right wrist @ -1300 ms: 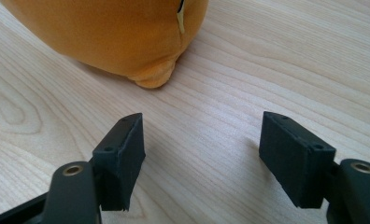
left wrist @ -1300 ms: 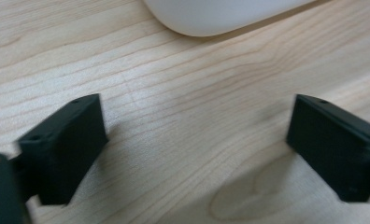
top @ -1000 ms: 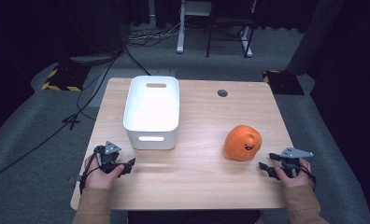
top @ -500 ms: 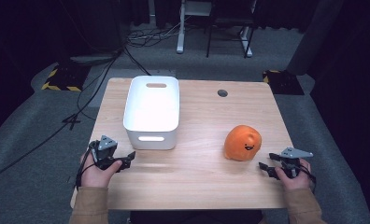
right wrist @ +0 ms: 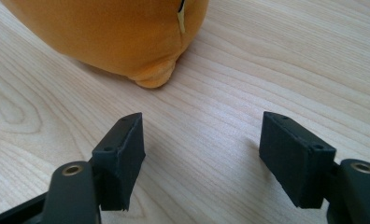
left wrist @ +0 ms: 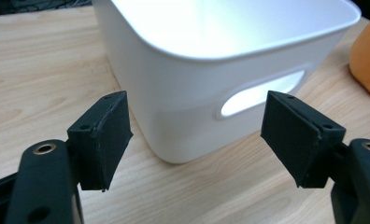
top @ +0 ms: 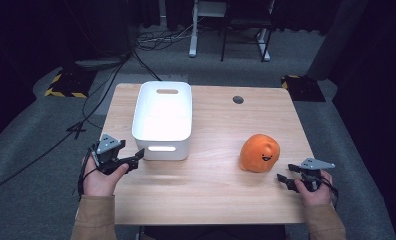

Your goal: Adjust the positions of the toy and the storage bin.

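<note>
Light wood grain runs across the table [top: 206,185], which stands on grey carpet in a dark room. Nearest the camera in the high view, two sleeved forearms come in from the bottom edge, one at each near corner of the table.

At the left, the left hand [top: 100,179] holds the left gripper [top: 134,161] just off the near left corner of the white bin [top: 162,120]. Its jaws are spread wide and hold nothing. From the left gripper view, the left gripper [left wrist: 197,135] points at the near wall of the bin [left wrist: 183,93], with the cut-out handle slot between the jaws' line of sight and the bin's corner; the jaws stand close to the wall but apart from it.

At the right, the right hand [top: 313,190] holds the right gripper [top: 285,181] near the table's right edge, jaws likewise spread and empty. Just beyond it sits the orange plush toy [top: 259,152], with a small smiling face on its side. In the right gripper view, the right gripper [right wrist: 202,154] rests low over bare wood, and the toy [right wrist: 108,32] lies just ahead and to the left, apart from the jaws.

Farther back, a small dark round cap [top: 238,99] is set in the table near its far edge. Beyond the table, cables [top: 111,75] trail over the floor and the legs of a desk frame [top: 226,30] stand in the gloom.
</note>
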Available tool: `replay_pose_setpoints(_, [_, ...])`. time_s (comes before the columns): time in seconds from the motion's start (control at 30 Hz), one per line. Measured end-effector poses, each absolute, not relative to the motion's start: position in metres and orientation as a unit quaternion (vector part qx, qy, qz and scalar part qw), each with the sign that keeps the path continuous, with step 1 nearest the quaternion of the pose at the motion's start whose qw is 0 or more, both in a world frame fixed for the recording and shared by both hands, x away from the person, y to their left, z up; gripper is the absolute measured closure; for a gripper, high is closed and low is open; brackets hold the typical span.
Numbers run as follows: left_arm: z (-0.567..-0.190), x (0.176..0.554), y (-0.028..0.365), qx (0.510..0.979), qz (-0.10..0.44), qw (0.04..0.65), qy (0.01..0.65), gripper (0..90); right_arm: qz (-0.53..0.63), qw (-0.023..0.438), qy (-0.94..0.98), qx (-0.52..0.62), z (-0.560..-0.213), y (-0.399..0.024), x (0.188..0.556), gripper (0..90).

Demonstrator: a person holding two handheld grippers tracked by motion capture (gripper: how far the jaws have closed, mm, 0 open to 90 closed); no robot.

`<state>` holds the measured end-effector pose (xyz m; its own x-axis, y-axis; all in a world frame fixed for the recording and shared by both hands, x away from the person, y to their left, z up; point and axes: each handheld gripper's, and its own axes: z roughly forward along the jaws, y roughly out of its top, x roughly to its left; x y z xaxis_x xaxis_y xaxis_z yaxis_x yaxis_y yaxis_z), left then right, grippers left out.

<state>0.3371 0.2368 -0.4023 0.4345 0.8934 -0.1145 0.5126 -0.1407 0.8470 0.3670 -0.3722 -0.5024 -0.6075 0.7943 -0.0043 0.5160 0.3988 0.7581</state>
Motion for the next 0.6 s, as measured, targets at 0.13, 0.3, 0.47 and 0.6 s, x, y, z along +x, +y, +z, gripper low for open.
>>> replay_pose_setpoints(0.13, [-0.392,0.338,0.236,0.713,0.222,0.458,0.481,25.0,0.373,0.186,0.815,0.402,-0.502,-0.372,0.367,31.5])
replay_pose_setpoints(0.3, [-0.387,0.346,0.237,0.704,0.223,0.467,0.487,26.0,0.373,0.186,0.815,0.402,-0.502,-0.372,0.367,31.6])
replay_pose_setpoints(0.47, [-0.381,0.355,0.236,0.692,0.225,0.48,0.49,26.3,0.373,0.186,0.815,0.402,-0.502,-0.372,0.367,31.6])
replay_pose_setpoints(0.6, [-0.382,0.365,0.237,0.677,0.235,0.49,0.496,26.7,0.373,0.186,0.816,0.402,-0.502,-0.372,0.367,31.5])
